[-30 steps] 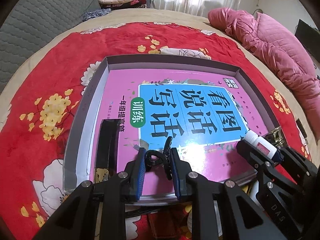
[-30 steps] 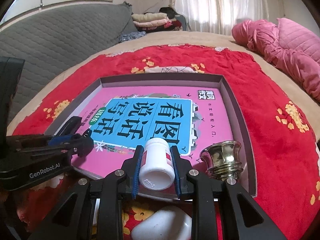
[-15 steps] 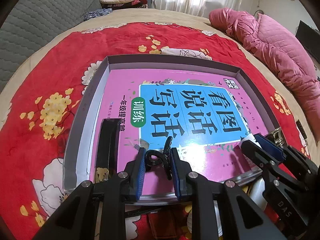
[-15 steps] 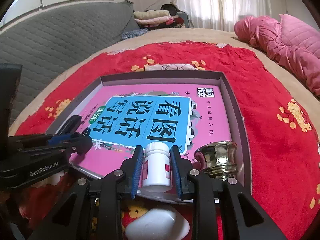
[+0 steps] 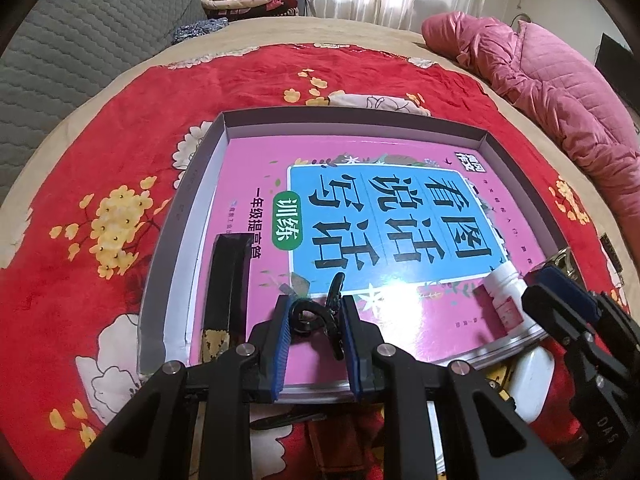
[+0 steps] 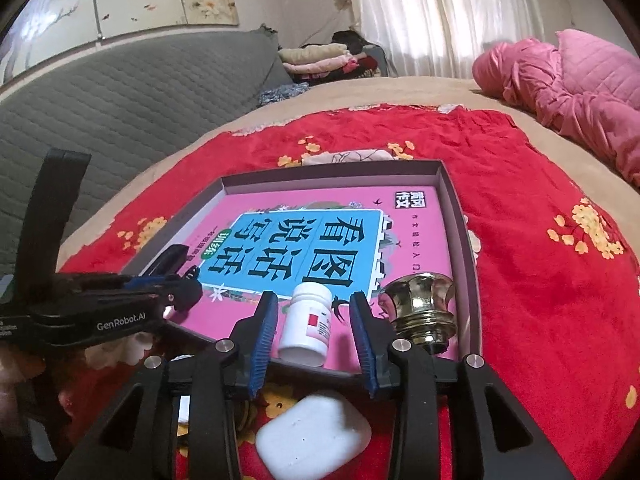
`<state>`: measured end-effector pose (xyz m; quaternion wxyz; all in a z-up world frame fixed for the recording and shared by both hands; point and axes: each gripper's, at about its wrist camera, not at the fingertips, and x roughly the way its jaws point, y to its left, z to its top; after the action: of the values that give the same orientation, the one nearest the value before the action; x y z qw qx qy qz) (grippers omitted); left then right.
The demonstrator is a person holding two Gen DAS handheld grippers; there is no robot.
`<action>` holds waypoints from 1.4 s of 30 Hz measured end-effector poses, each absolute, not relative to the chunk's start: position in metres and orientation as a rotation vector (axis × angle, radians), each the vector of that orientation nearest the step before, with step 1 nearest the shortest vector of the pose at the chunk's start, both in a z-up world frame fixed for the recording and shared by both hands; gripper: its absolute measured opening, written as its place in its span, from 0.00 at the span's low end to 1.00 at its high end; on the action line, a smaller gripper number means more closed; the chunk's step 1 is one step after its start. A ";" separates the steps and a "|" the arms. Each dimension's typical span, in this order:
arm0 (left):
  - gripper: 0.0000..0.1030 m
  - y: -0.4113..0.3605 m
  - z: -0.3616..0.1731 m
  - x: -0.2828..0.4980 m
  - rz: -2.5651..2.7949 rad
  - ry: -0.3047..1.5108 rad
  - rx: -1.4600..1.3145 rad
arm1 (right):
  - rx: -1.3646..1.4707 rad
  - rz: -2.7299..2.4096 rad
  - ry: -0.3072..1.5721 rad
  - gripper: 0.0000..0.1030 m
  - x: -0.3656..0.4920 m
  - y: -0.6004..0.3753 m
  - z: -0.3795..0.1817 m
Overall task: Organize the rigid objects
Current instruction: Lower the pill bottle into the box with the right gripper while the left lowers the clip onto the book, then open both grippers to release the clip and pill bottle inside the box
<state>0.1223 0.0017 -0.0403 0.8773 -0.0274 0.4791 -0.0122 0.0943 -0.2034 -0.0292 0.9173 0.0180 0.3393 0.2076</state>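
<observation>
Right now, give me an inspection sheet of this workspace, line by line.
Surface: red floral blanket on a bed; shallow grey cardboard tray lies on it.
Job's things: pink workbook fills the tray; small white plastic bottle and brass knob stand on it; flat black case lies along its edge.
Clutter: white rounded case on the blanket outside the tray.
Grippers: left claw shut on black metal clip; right claw has just opened, bottle between, untouched.
Cables: nothing seen.
Surroundings: pink quilted coat, folded clothes.
</observation>
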 end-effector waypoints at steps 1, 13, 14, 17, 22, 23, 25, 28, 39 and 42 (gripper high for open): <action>0.23 0.002 -0.040 0.122 -0.022 0.999 -0.057 | 0.037 0.429 0.693 0.38 0.094 -0.203 -0.028; 0.24 0.003 -0.040 0.123 -0.016 1.009 -0.062 | 0.012 0.436 0.675 0.39 0.091 -0.199 -0.026; 0.25 0.003 -0.040 0.123 -0.017 1.009 -0.059 | 0.013 0.434 0.676 0.39 0.091 -0.199 -0.026; 0.27 0.002 -0.040 0.123 -0.019 1.005 -0.054 | 0.014 0.431 0.675 0.39 0.091 -0.200 -0.026; 0.30 0.003 -0.040 0.122 -0.014 1.005 -0.059 | 0.012 0.428 0.674 0.41 0.091 -0.200 -0.026; 0.31 0.004 -0.040 0.122 -0.013 1.005 -0.064 | 0.012 0.428 0.673 0.42 0.091 -0.201 -0.026; 0.33 0.005 -0.040 0.122 -0.013 1.007 -0.070 | 0.013 0.427 0.667 0.44 0.091 -0.201 -0.025; 0.35 0.008 -0.036 0.119 -0.024 1.001 -0.084 | 0.014 0.428 0.663 0.44 0.091 -0.201 -0.024; 0.35 0.014 -0.031 0.113 -0.025 0.989 -0.106 | -0.001 0.430 0.657 0.45 0.089 -0.199 -0.023; 0.35 0.015 -0.031 0.112 -0.026 0.986 -0.111 | -0.001 0.426 0.657 0.45 0.088 -0.200 -0.023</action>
<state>0.1117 0.0148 -0.0306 0.8794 -0.0533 0.4730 -0.0124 0.0882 -0.1999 -0.0229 0.9243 -0.0003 0.3203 0.2075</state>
